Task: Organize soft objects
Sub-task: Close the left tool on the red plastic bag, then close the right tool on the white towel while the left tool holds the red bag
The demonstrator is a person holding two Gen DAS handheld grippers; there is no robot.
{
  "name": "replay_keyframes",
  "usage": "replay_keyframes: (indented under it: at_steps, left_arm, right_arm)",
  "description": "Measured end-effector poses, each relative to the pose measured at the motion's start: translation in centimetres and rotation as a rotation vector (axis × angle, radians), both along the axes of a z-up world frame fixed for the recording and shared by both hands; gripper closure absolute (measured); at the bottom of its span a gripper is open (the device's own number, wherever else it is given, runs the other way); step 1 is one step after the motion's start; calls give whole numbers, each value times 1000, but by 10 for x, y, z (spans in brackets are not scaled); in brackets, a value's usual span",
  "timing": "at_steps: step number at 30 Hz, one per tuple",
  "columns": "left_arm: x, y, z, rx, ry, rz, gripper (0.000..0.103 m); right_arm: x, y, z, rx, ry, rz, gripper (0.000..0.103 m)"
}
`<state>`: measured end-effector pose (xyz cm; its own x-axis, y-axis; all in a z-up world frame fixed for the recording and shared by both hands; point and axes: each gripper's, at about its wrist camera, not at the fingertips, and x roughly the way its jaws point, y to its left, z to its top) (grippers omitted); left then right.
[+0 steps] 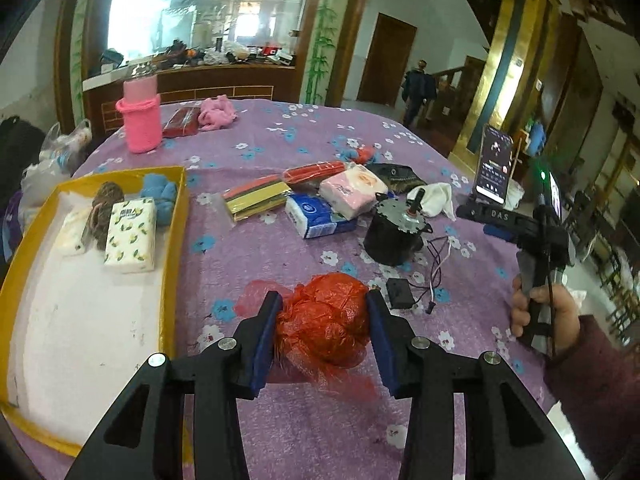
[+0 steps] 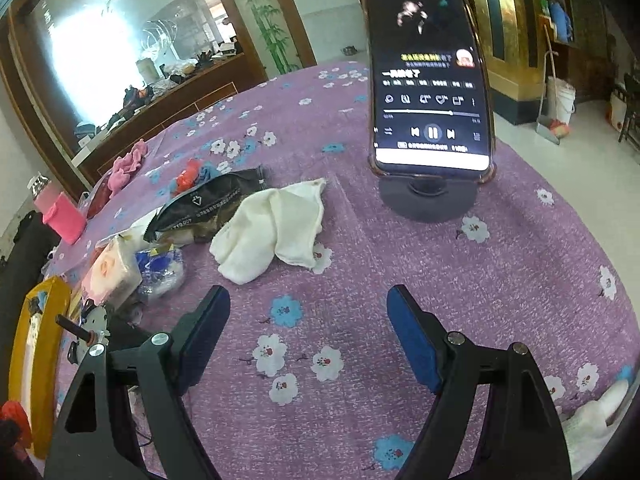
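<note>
Yellow tray point(image 1: 176, 216) sits at the left of the purple flowered tablecloth point(image 1: 260, 152); it holds a lemon-print tissue pack point(image 1: 130, 236), a brown yarn ball point(image 1: 103, 210) and a blue soft item point(image 1: 162, 192) along its far end. Beyond it stands a pink knitted-sleeve bottle point(image 1: 140, 120).

Centre, near edge: the left gripper point(image 1: 324, 316) is clamped on a red mesh bundle point(image 1: 326, 316), blue pads pressing both sides, just right of the tray and outside it.

Behind lie a blue tissue pack point(image 1: 316, 216), a pink tissue pack point(image 1: 352, 192), a black motor point(image 1: 394, 232) with loose wires, and a white cloth point(image 2: 276, 224).

Right: the right gripper point(image 2: 308, 320) hangs over bare tablecloth with jaws wide and nothing between them, the white cloth ahead of its left finger. A phone point(image 2: 430, 76) stands upright on a stand point(image 2: 428, 200) beyond it.
</note>
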<state>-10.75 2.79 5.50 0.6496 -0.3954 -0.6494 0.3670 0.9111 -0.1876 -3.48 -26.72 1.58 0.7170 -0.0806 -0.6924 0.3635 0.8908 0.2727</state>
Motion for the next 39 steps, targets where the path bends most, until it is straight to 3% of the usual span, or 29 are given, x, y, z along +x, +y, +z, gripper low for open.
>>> replay_keyframes:
  at_steps: [9, 14, 17, 25, 27, 28, 32, 39]
  left_arm:
    - [11, 8, -1, -30, 30, -1, 60]
    - [36, -7, -34, 27, 123, -5, 58]
    - [49, -13, -50, 45, 165, 0, 57]
    - [60, -12, -60, 15, 189, 6, 58]
    - [60, -13, -61, 14, 183, 5, 61]
    - [59, -12, -61, 13, 180, 4, 62]
    - [49, -10, -54, -9, 159, -8, 62]
    - [26, 13, -20, -79, 98, 12, 62]
  right_arm:
    - [-2, -9, 1, 109, 21, -14, 23]
    - [27, -2, 14, 159, 102, -20, 23]
    - [56, -2, 9, 136, 180, -46, 23]
    - [93, 2, -1, 54, 248, -70, 23]
    - [94, 7, -1, 25, 247, -48, 31]
    - [92, 10, -1, 6, 244, -37, 50]
    - [83, 15, 3, 19, 212, 5, 79]
    - [40, 19, 36, 35, 115, 54, 83]
